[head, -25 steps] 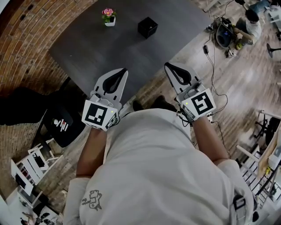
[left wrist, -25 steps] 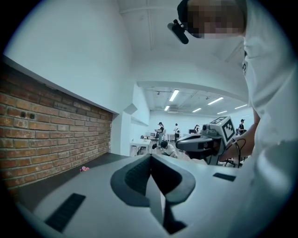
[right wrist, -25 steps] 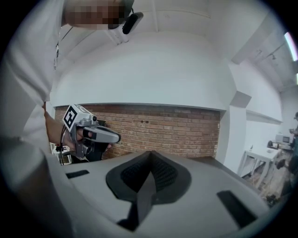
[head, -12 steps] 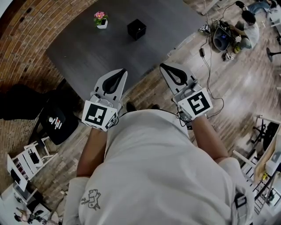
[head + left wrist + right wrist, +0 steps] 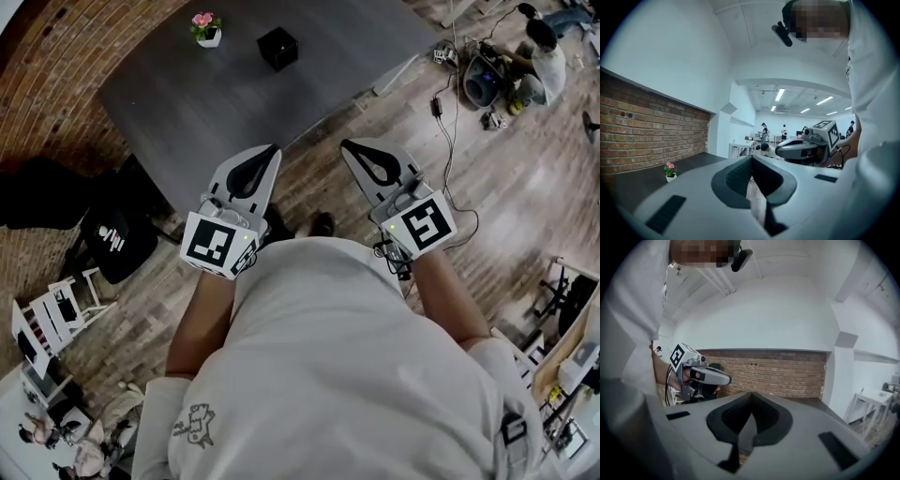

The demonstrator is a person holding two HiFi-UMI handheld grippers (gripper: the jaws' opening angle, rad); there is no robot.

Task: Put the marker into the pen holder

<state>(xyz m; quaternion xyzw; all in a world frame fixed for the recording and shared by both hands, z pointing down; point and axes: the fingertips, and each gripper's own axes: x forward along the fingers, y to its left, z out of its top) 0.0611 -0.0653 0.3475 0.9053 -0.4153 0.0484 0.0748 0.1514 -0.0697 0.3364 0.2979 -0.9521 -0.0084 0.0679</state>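
I have my left gripper (image 5: 273,149) and right gripper (image 5: 346,145) clenched empty; the black pen holder (image 5: 277,47) sits far off on the table (image 5: 225,112).

Head view overhead; gripper views face table (image 5: 216,103).

Your left gripper (image 5: 272,150) and right gripper (image 5: 346,146) look matt grey plastic. The table (image 5: 281,103) is dark, smooth and matt, the floor (image 5: 506,187) wood planks, the wall (image 5: 56,84) rough brick.
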